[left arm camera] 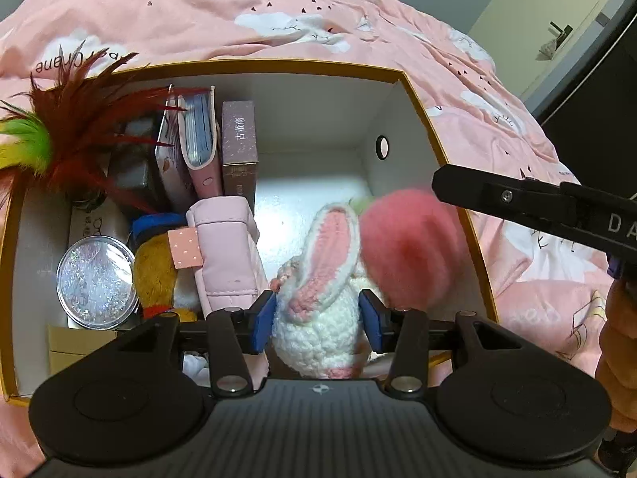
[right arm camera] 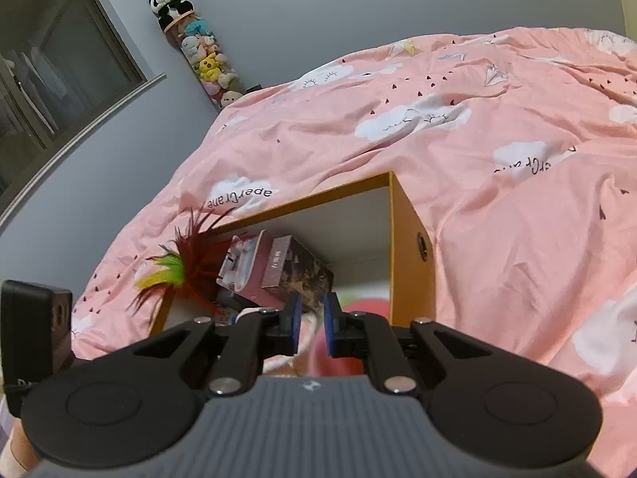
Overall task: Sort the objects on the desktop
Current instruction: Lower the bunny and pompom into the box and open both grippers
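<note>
- The left hand-held gripper [left arm camera: 317,320] is closed around a crocheted white bunny [left arm camera: 314,314], its blue pads [left arm camera: 262,320] pressing the bunny's body from both sides.
- The bunny hangs inside an orange-rimmed box [left arm camera: 418,91] that sits on a bed with a pink cloud-print duvet [left arm camera: 278,12]; one pink-lined ear flops forward.
- Just right of the bunny, a fuzzy pink ball [left arm camera: 410,247] appears blurred, with the right tool's black finger crossing above it.
- Along the box's left side stand a mauve book [left arm camera: 238,147], a pink notebook [left arm camera: 201,139], a pale pink pouch [left arm camera: 227,255], a glittery round case [left arm camera: 95,279] and a red-and-green feather toy [left arm camera: 59,131].
- The right hand-held gripper [right arm camera: 309,324] hovers over the box's near right corner with its jaws narrow; whether they pinch anything cannot be told, as only blurred white and red shapes show behind them.
- A column of plush toys [right arm camera: 203,59] stands against the grey wall.
</note>
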`<state>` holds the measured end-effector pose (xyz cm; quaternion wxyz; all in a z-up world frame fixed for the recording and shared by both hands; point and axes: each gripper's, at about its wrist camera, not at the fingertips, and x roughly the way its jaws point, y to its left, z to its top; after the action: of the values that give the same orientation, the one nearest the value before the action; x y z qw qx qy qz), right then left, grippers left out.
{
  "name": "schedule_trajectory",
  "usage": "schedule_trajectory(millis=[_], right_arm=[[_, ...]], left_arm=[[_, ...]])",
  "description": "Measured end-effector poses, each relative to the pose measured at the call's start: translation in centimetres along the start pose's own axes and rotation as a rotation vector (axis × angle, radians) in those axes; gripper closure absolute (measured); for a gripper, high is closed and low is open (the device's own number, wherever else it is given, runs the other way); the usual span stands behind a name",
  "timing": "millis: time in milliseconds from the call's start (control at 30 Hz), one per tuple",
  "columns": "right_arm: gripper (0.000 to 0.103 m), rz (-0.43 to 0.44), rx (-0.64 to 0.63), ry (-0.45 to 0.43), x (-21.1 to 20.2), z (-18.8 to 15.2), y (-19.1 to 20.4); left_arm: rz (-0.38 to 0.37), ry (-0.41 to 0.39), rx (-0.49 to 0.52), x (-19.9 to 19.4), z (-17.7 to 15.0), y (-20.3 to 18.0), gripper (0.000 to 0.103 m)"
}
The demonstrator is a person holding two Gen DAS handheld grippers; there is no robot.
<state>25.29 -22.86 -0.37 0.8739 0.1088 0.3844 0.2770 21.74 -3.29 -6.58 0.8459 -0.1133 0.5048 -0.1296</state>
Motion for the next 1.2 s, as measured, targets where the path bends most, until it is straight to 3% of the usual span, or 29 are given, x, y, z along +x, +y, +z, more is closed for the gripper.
schedule_trajectory(millis=[167, 200, 267, 333, 600, 900, 1067, 1200], right_arm=[[0.089, -0.015, -0.004, 0.001, -0.4, 0.3, 0.0], [0.089, -0.021, -0.01, 0.002, -0.5, 0.4, 0.1], [0.088, -0.035, -0.026, 0.006, -0.6, 0.5, 0.2], [0.087, -0.047, -0.038, 0.011, -0.8, 0.6, 0.4], [0.087, -0.092, -0.103, 0.061, -0.9, 0.7, 0.9], [0.086, -0.123, -0.179, 0.154, -0.6, -0.6, 1.1], [0.086, -0.145, -0.274, 0.217, 0.0, 0.3, 2.3], [0.083, -0.153, -0.349, 0.238, 0.7, -0.4, 3.3]], left_arm=[[-0.015, -0.026, 0.03, -1.7, -0.1, 0.0, 0.051], [-0.023, -0.035, 0.047, -2.1, -0.1, -0.1, 0.052], [-0.023, -0.036, 0.087, -2.5, 0.1, -0.6, 0.067], [-0.014, -0.022, 0.112, -2.6, 0.1, -0.8, 0.071], [0.008, 0.031, 0.161, -1.5, -0.2, -1.1, 0.075], [-0.019, 0.11, 0.111, 1.1, -0.3, -0.3, 0.077], [0.013, 0.117, 0.119, 2.1, -0.4, -0.4, 0.077], [-0.05, 0.107, 0.039, 2.7, -0.8, 1.0, 0.077]])
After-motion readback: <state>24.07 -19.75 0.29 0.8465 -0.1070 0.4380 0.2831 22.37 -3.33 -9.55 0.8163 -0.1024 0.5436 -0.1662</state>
